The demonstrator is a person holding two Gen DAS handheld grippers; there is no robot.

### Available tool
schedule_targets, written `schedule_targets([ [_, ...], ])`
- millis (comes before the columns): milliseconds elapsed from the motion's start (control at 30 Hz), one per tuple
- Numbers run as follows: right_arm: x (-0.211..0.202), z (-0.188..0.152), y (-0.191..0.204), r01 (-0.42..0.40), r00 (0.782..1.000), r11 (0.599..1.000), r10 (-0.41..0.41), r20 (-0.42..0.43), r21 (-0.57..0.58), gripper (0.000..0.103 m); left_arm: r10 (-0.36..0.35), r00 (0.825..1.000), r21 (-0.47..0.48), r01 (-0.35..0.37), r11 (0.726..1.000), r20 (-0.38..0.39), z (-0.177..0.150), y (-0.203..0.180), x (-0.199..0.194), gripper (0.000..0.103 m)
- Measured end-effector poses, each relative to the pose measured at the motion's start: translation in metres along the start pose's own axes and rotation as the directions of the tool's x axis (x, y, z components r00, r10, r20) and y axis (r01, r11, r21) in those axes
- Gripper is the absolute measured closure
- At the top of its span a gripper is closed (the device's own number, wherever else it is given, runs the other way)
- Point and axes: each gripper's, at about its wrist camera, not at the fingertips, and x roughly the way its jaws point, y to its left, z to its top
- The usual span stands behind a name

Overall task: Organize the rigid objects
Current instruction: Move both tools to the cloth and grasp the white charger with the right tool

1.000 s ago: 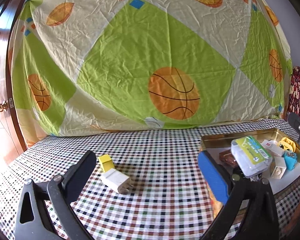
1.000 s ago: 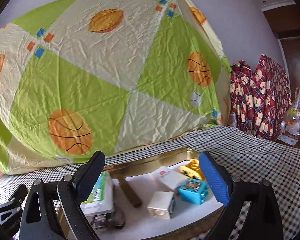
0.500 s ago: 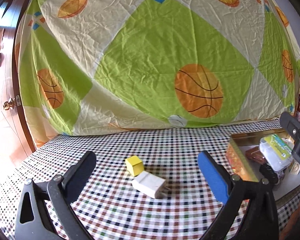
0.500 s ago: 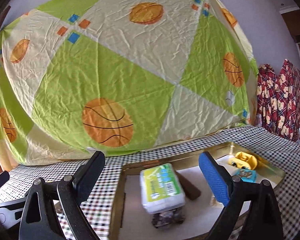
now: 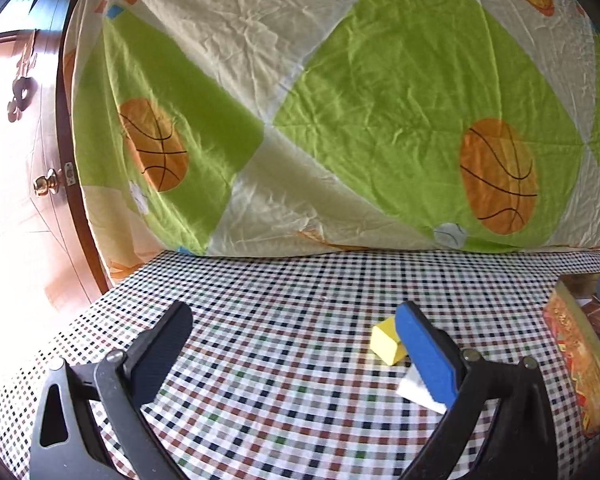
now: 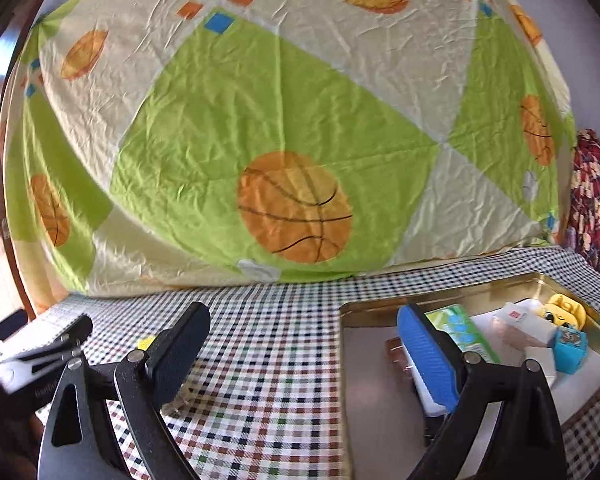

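We count one yellow block (image 5: 386,345) and one white plug (image 5: 414,394) by our left tongs' blue finger. Beyond our right tongs sits one tin tray (image 6: 380,308) holding one green-labelled box (image 6: 462,332) and several small toys.

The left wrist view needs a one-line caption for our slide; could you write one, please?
Open left gripper hovers over the checked tablecloth, with a yellow block and white charger beside its blue finger.
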Motion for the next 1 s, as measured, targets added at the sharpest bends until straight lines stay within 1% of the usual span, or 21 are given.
schedule_targets([
  [133,0.007,-0.001,0.02,-0.054,0.999,0.997,0.053,-0.007,-0.056,0.007,0.034,0.999,-0.058,-0.037,0.998,-0.039,0.001,0.023,0.016,0.0],
  [200,0.014,-0.001,0.031,-0.09,0.996,0.992,0.087,-0.035,-0.085,0.007,0.036,0.998,-0.084,-0.041,0.996,-0.058,0.002,0.031,0.023,0.0],
  [300,0.028,-0.002,0.046,-0.152,0.985,0.983,0.142,-0.097,-0.107,0.007,0.054,0.996,-0.066,-0.058,0.996,-0.068,0.004,0.037,0.034,0.0],
  [367,0.04,-0.003,0.057,-0.199,0.971,0.971,0.176,-0.164,-0.134,0.007,0.077,0.995,-0.033,-0.079,0.996,-0.066,0.007,0.037,0.04,0.0],
  [433,0.053,-0.007,0.07,-0.243,0.949,0.955,0.198,-0.243,-0.17,0.007,0.104,0.991,-0.01,-0.106,0.994,-0.089,0.008,0.038,0.049,0.001],
  [467,0.059,-0.009,0.075,-0.267,0.937,0.947,0.211,-0.278,-0.181,0.007,0.099,0.989,-0.011,-0.101,0.995,-0.109,0.008,0.039,0.053,0.001],
  [533,0.071,-0.015,0.086,-0.309,0.909,0.929,0.227,-0.348,-0.203,0.016,0.081,0.988,-0.01,-0.083,0.997,-0.132,0.008,0.039,0.057,0.001],
  [600,0.082,-0.021,0.096,-0.345,0.878,0.913,0.232,-0.418,-0.218,0.025,0.071,0.988,-0.005,-0.072,0.997,-0.136,0.007,0.038,0.058,0.001],
  [633,0.087,-0.025,0.1,-0.365,0.86,0.904,0.235,-0.453,-0.223,0.027,0.065,0.989,0.0,-0.065,0.998,-0.135,0.007,0.038,0.058,0.001],
  [667,0.091,-0.028,0.103,-0.377,0.847,0.898,0.234,-0.478,-0.228,0.031,0.061,0.989,0.005,-0.061,0.998,-0.134,0.007,0.037,0.058,0.001],
  [733,0.098,-0.033,0.11,-0.4,0.821,0.886,0.232,-0.522,-0.236,0.032,0.061,0.989,0.013,-0.06,0.998,-0.135,0.008,0.035,0.059,0.001],
  [867,0.107,-0.04,0.115,-0.415,0.793,0.88,0.223,-0.567,-0.233,0.033,0.058,0.988,0.012,-0.057,0.998,-0.144,0.008,0.036,0.058,0.001],
  [900,0.11,-0.042,0.115,-0.414,0.787,0.881,0.218,-0.577,-0.231,0.039,0.057,0.988,0.01,-0.056,0.998,-0.146,0.007,0.037,0.058,0.001],
  [933,0.111,-0.043,0.115,-0.418,0.78,0.88,0.222,-0.586,-0.223,0.042,0.055,0.988,0.009,-0.054,0.998,-0.148,0.007,0.037,0.058,0.001],
  [967,0.112,-0.041,0.115,-0.421,0.778,0.88,0.226,-0.586,-0.22,0.045,0.054,0.987,0.011,-0.053,0.999,-0.149,0.007,0.037,0.058,0.001],
  [1000,0.112,-0.041,0.114,-0.422,0.777,0.88,0.227,-0.587,-0.218,0.045,0.056,0.987,0.013,-0.055,0.998,-0.152,0.007,0.037,0.058,0.001],
])
